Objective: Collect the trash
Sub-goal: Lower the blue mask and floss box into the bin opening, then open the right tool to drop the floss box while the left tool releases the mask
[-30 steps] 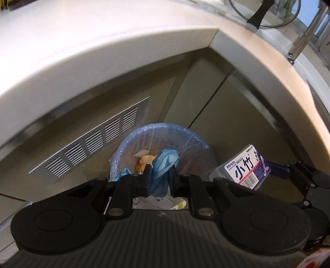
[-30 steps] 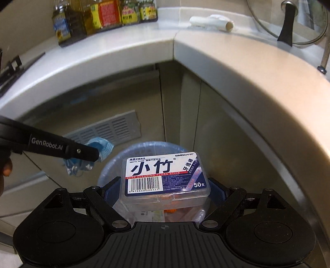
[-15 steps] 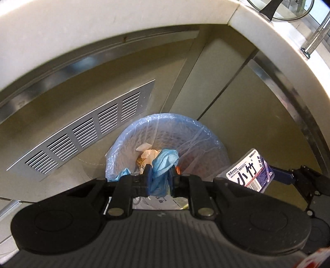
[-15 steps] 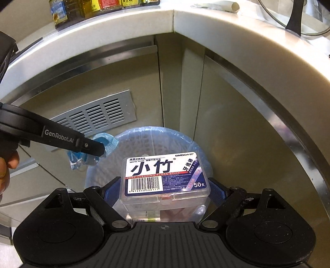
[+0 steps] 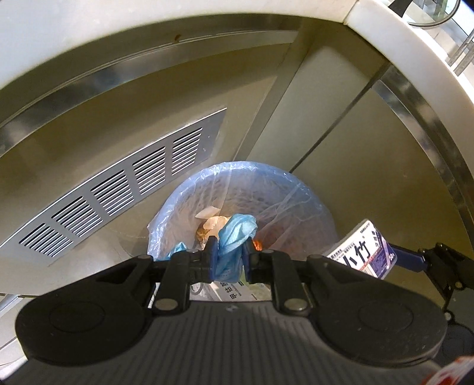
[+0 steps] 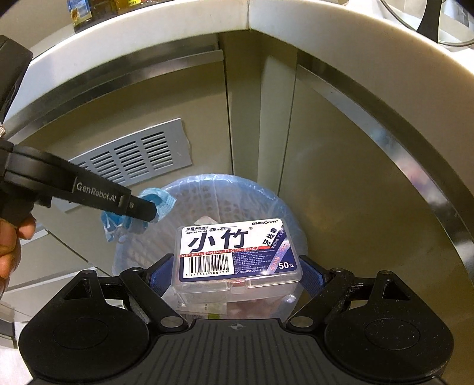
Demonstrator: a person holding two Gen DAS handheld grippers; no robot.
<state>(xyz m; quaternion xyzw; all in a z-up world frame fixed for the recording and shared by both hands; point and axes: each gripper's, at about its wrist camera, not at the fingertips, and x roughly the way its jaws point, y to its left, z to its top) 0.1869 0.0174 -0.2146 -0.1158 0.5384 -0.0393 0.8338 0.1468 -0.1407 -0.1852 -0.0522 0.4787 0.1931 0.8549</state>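
The right gripper (image 6: 235,271), jaws clamped on the end walls of the rigid, probably light and slippery floss box (image 6: 237,256), and the left gripper (image 5: 229,260), jaws pinching the soft, limp blue mask (image 5: 234,237), hover over the lined trash bin (image 6: 284,207).

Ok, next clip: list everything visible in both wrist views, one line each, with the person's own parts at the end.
face mask: one, blue, crumpled between the left gripper's pads over the bin
floss-stick box: one, clear with white and navy label, clamped in the right gripper above the bin
bin: one, lined with a bluish clear bag, on the floor in the cabinet corner, scraps inside
vent grille: one, grey, on the cabinet front left of the bin
counter: one, white, curving above
bottles: a few, at the counter's back edge
left gripper: black, shut
right gripper: black, blue pads
hand: one, at the left gripper's handle
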